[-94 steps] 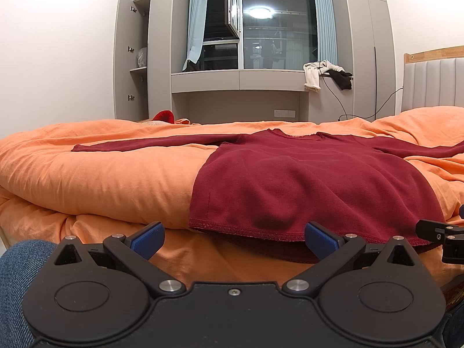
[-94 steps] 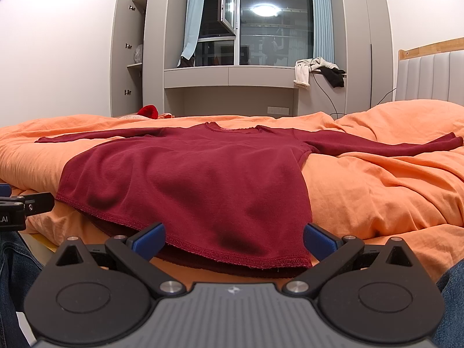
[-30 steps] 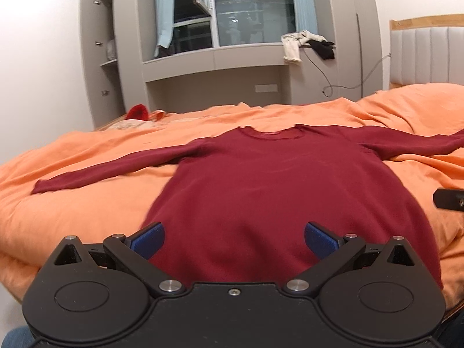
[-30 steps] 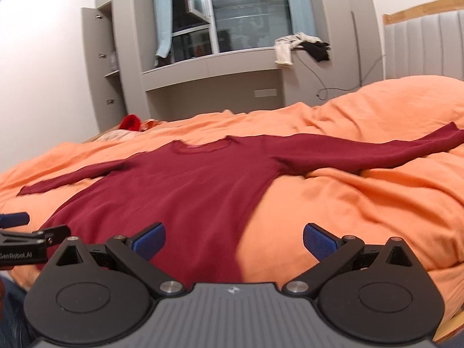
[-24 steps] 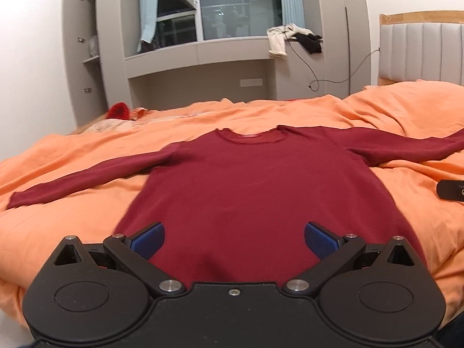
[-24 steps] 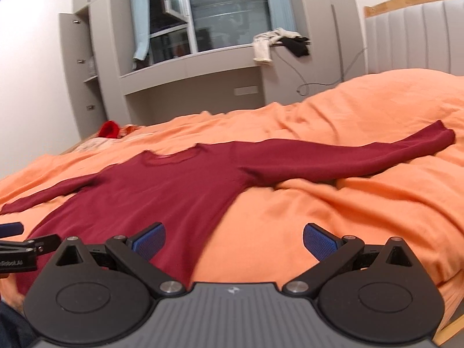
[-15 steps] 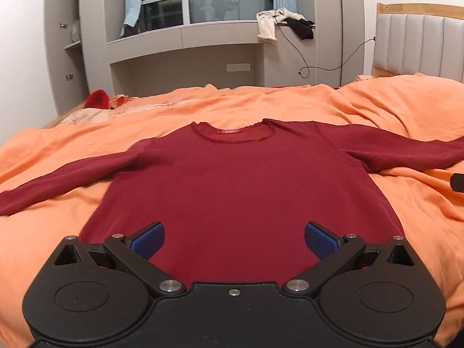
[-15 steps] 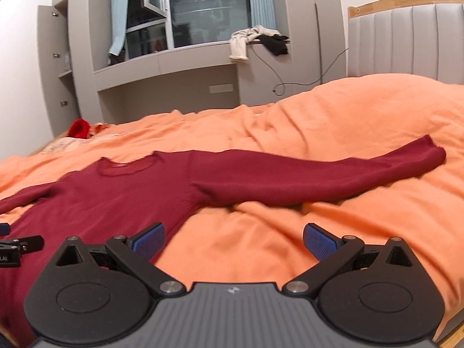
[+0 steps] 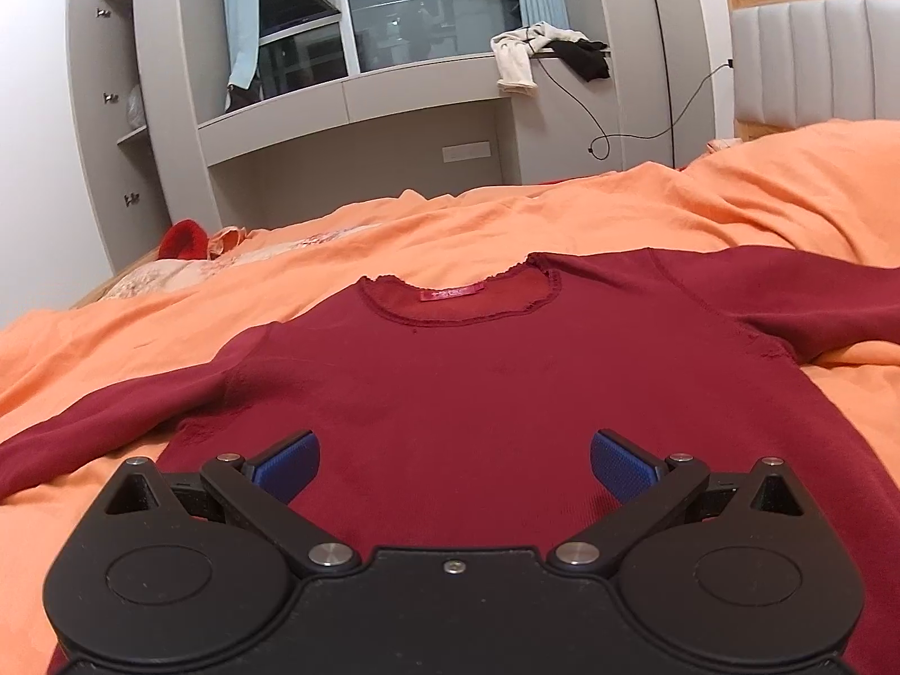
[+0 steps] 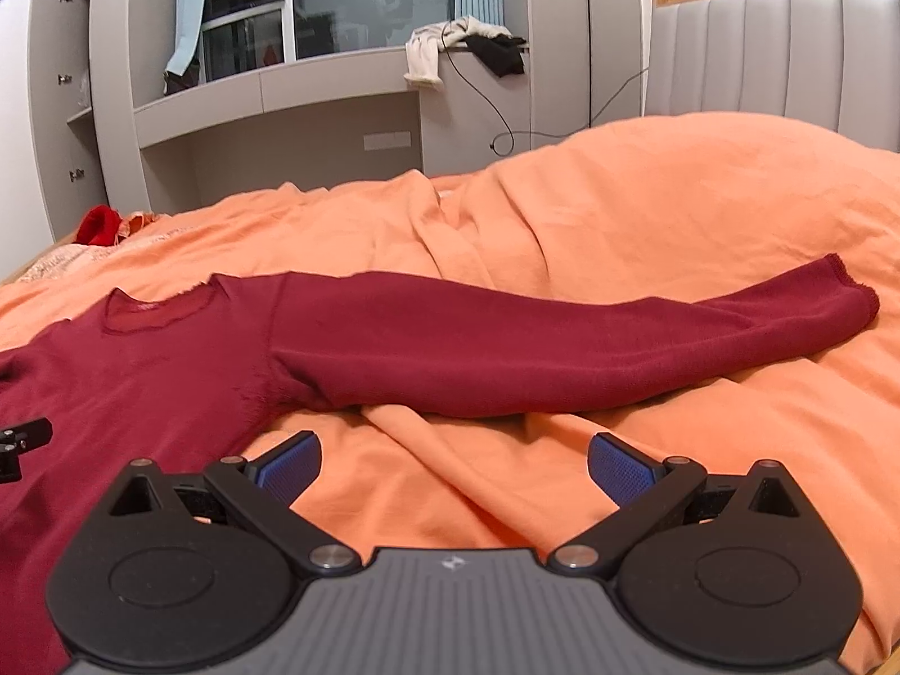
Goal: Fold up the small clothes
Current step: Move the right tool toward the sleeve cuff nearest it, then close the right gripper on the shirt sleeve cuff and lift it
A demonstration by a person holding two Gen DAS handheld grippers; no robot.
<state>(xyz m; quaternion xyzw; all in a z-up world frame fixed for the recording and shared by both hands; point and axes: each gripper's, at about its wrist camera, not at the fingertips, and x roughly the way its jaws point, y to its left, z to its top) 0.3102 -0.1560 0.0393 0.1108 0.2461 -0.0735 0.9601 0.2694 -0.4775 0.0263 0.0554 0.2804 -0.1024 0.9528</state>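
A dark red long-sleeved top (image 9: pixel 484 388) lies flat and face up on the orange bedspread (image 9: pixel 647 214), neckline away from me and sleeves spread to both sides. My left gripper (image 9: pixel 453 464) is open and empty above the top's body. My right gripper (image 10: pixel 453 464) is open and empty above bare bedspread, just below the right sleeve (image 10: pixel 562 349), whose cuff (image 10: pixel 849 298) lies far right. The top's body (image 10: pixel 124 377) fills the left of the right wrist view. The left gripper's edge (image 10: pixel 19 439) shows there at far left.
A padded grey headboard (image 10: pixel 787 62) stands at the right. Grey cabinets and a window ledge (image 9: pixel 394 90) with draped clothes (image 9: pixel 540 50) stand beyond the bed. A small red item (image 9: pixel 183 239) lies at the bed's far left edge. A raised hump of bedspread (image 10: pixel 703 197) sits at the right.
Both grippers have risen and moved forward over the bed. The left one now looks at the chest and neckline; the right one has swung right toward the right sleeve. Both stay open.
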